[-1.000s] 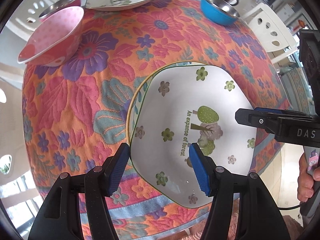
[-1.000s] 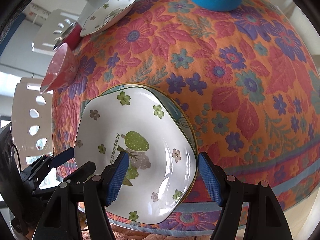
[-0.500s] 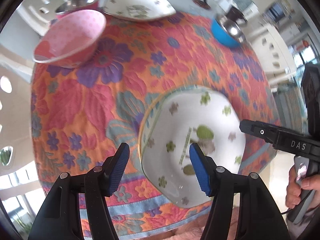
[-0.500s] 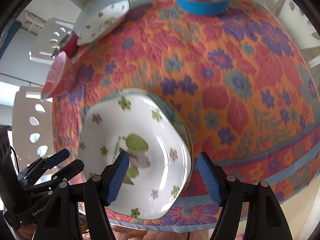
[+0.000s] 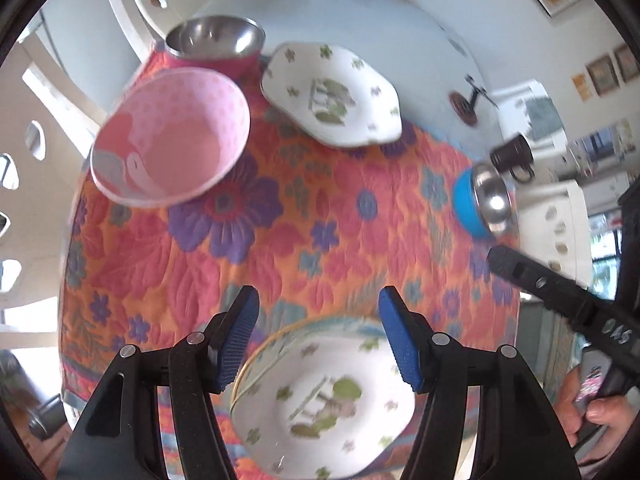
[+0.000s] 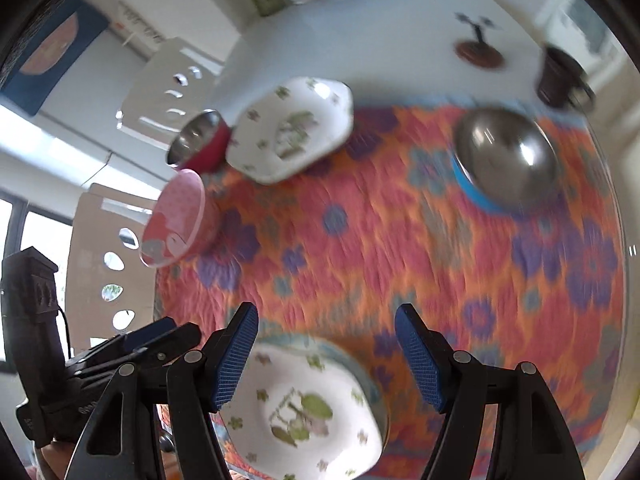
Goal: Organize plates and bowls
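Both sets of jaws stand spread with nothing between the pads. The left gripper (image 5: 319, 338) hangs above the flowered cloth (image 5: 280, 248), its blue pads clear of the near white plate (image 5: 328, 396), which lies at 6 o'clock in the left wrist view, stacked on a second plate whose green-edged rim shows at its upper left. The right gripper (image 6: 326, 356) is likewise spread and empty, over the same near white plate (image 6: 308, 412) at 6 o'clock in its own view; the picture there is blurred.

On the bench (image 5: 360, 12), the pink bowl (image 5: 168, 140) sits at 10 o'clock near the cloth's left edge. The steel bowl with a red outside (image 5: 216, 40) is at 11 o'clock, just behind the pink one. The far white plate (image 5: 332, 96) is at 12 o'clock, half over the cloth's far edge onto bare bench. The blue bowl (image 5: 480, 204) is at 2 o'clock close to the right edge, with a dark mug (image 5: 514, 156) just beyond.

The middle of the cloth between the near plates and the far dishes lies open.
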Action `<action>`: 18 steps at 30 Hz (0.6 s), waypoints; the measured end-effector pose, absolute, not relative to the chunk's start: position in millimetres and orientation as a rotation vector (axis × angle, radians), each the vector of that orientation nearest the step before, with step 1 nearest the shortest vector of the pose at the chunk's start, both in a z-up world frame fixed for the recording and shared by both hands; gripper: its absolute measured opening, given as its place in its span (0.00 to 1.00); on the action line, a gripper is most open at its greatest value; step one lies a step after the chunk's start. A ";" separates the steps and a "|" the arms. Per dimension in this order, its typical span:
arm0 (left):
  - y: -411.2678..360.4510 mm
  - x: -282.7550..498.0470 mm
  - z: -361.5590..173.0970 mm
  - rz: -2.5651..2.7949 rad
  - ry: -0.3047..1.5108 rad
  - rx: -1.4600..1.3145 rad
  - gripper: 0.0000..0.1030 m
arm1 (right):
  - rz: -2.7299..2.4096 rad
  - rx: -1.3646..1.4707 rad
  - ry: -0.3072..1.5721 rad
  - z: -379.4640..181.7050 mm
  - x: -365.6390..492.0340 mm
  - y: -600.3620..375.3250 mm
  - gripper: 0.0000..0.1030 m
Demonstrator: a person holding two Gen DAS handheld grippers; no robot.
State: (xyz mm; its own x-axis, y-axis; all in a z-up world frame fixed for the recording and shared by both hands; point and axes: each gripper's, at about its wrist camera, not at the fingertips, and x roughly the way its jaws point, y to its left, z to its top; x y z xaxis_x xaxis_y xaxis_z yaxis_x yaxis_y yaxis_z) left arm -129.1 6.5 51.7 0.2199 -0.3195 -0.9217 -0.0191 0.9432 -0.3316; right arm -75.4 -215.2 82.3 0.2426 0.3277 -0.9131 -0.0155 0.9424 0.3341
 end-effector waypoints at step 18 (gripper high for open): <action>-36.2 -33.8 2.5 0.100 1.325 -0.478 0.59 | 0.474 0.066 1.268 64.6 127.6 -205.0 0.68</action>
State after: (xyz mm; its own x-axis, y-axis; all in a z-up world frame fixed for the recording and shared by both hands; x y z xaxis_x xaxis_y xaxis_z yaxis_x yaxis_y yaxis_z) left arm -33.8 -36.2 2.5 0.2543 -0.1971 -0.9468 -0.3373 0.8995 -0.2778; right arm 127.6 -205.0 64.6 0.2157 0.3774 -0.9006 -0.3056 0.9020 0.3048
